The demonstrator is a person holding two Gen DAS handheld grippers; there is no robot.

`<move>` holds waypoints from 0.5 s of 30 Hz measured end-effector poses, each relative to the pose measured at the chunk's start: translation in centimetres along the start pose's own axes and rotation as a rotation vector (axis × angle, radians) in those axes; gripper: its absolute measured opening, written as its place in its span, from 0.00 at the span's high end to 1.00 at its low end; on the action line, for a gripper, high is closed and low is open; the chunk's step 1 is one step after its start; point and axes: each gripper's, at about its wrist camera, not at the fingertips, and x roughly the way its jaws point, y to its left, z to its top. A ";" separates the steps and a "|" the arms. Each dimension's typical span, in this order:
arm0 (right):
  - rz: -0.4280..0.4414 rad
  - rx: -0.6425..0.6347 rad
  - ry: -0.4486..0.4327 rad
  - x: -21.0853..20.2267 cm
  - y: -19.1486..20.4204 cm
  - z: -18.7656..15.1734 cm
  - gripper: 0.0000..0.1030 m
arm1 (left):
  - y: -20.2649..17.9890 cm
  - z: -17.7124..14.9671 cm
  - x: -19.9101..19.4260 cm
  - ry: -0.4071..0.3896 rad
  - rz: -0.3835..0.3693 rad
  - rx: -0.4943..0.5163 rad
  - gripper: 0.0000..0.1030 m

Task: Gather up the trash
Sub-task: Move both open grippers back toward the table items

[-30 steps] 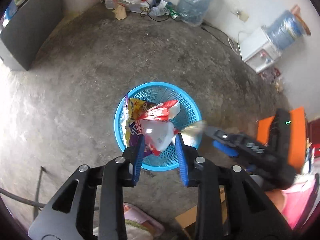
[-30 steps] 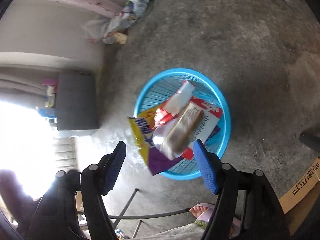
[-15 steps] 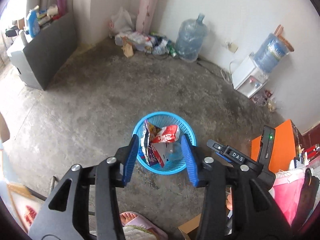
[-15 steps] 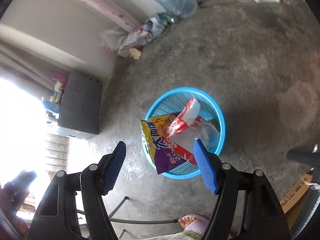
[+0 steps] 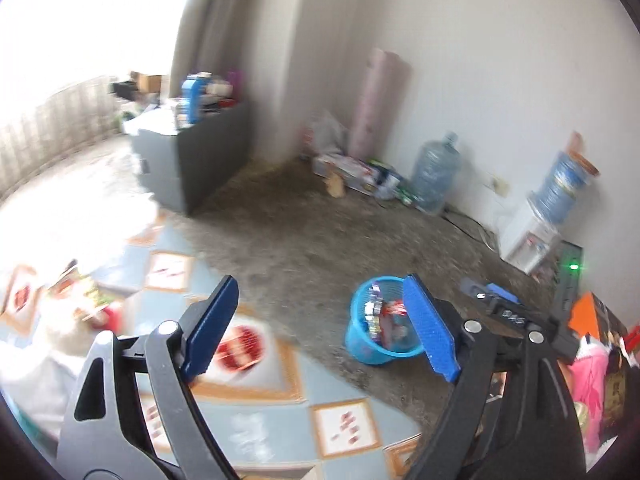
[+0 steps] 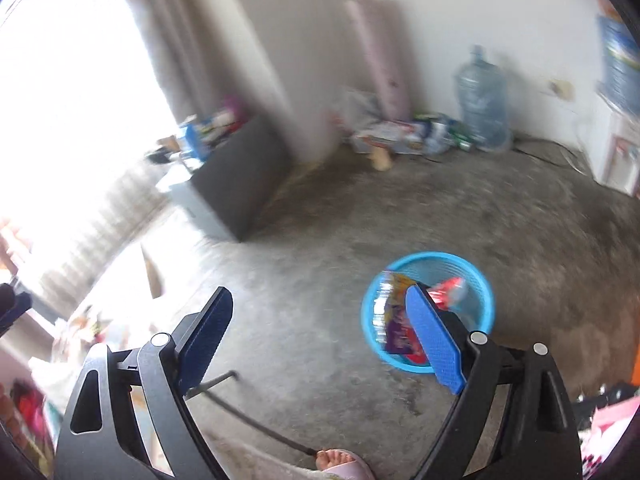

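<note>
Right wrist view: round blue mesh basket (image 6: 478, 280) sitting behind the right gripper (image 6: 320, 344)'s right finger; both grippers' jaws are opening, empty, like the left gripper (image 5: 316, 328).

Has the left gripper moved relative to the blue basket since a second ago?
Yes. The left gripper has pulled up and away; the blue basket now looks smaller, beside its right jaw.

Right tool (image 5: 508, 312) faintly reads "DAS", perhaps; nothing else legible.

Wrappers (image 6: 400, 320) in basket (image 6: 478, 276); water jug (image 6: 482, 100) behind, by wall.
</note>
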 end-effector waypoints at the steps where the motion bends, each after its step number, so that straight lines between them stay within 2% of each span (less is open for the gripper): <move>1: 0.041 -0.032 0.005 -0.4 1.3 0.1 0.17 | 1.4 -0.4 -1.6 -0.017 0.039 -0.026 0.23; 7: 0.261 -0.198 0.055 -0.3 9.4 0.1 0.17 | 10.3 -3.8 -11.4 -0.117 0.322 -0.172 0.23; 9: 0.324 -0.240 0.086 0.2 12.2 0.1 0.17 | 13.1 -5.1 -14.3 -0.145 0.394 -0.227 0.23; 11: 0.378 -0.281 0.125 1.1 15.1 -0.2 0.17 | 15.8 -6.6 -16.6 -0.167 0.455 -0.289 0.23; 15: 0.457 -0.341 0.203 3.0 20.4 -1.4 0.17 | 20.6 -9.2 -18.7 -0.165 0.505 -0.407 0.23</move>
